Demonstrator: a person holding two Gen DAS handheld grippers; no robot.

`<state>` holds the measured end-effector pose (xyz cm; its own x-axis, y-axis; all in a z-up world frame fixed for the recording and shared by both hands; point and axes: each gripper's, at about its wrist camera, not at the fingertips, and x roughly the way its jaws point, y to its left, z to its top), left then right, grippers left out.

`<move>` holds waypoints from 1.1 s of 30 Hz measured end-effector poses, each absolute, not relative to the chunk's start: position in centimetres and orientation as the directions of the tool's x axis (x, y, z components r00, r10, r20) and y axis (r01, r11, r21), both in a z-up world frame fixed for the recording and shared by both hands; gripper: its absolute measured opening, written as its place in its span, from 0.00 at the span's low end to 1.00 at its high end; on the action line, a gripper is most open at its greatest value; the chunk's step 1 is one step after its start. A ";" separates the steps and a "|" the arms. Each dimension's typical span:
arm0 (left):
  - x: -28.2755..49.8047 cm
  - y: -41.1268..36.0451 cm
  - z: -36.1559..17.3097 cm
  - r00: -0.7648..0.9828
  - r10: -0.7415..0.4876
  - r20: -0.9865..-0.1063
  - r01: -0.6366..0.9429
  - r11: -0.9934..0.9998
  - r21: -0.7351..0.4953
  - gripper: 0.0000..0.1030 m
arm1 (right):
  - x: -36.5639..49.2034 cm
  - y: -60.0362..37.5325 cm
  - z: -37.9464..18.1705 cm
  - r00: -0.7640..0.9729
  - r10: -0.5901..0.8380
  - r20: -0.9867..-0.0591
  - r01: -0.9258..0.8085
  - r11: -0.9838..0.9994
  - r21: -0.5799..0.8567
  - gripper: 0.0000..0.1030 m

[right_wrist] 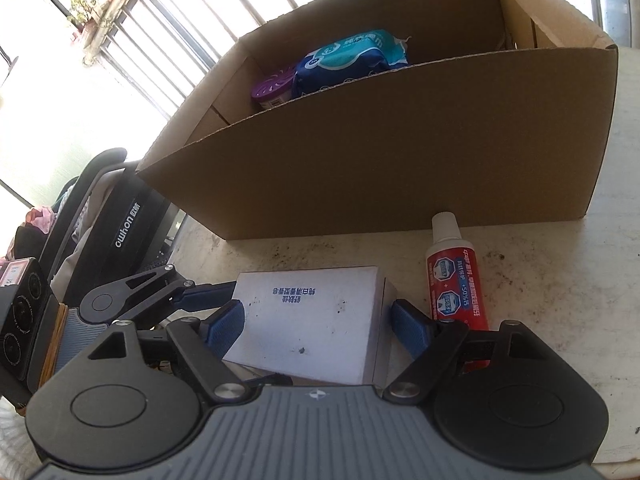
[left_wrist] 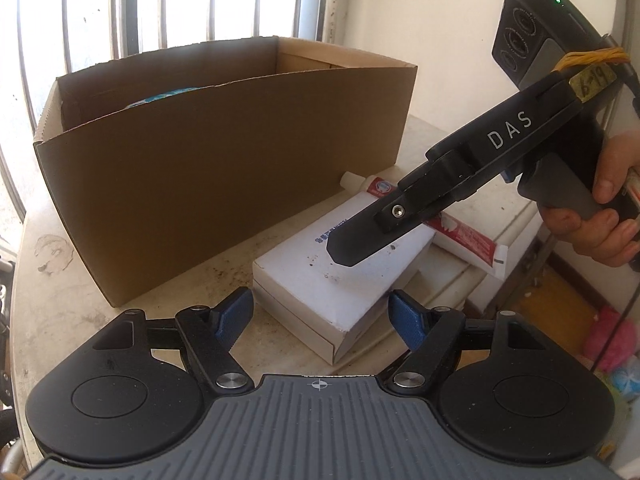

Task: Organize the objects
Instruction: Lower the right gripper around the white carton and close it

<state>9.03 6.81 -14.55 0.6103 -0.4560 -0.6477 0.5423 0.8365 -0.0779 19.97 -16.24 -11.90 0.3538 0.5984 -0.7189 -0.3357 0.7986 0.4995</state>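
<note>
A white carton [right_wrist: 312,320] with blue print lies on the pale table [right_wrist: 552,280], in front of an open cardboard box [right_wrist: 400,160]. My right gripper [right_wrist: 318,316] is shut on it, its blue pads [right_wrist: 228,328] pressing the carton's two sides. In the left wrist view the carton [left_wrist: 320,280] sits just beyond my left gripper [left_wrist: 322,312], which is open with its pads clear of the carton's near corner. The right gripper [left_wrist: 348,240] reaches in over the carton from the right, held by a hand [left_wrist: 612,208]. A red and white toothpaste tube [right_wrist: 456,280] lies beside the carton.
Inside the cardboard box [left_wrist: 224,184] are a purple round container [right_wrist: 272,92] and a blue-teal wipes pack [right_wrist: 352,60]. A black chair [right_wrist: 128,220] stands off the table's left edge. The table ends close on the right, with coloured items [left_wrist: 612,340] on the floor below. Barred windows lie behind.
</note>
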 end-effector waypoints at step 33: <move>7.9 8.8 -14.4 0.645 -0.435 -0.628 0.532 0.846 -0.040 0.67 | 19.2 -14.1 -11.7 0.380 0.584 -0.717 -0.382 0.805 0.453 0.67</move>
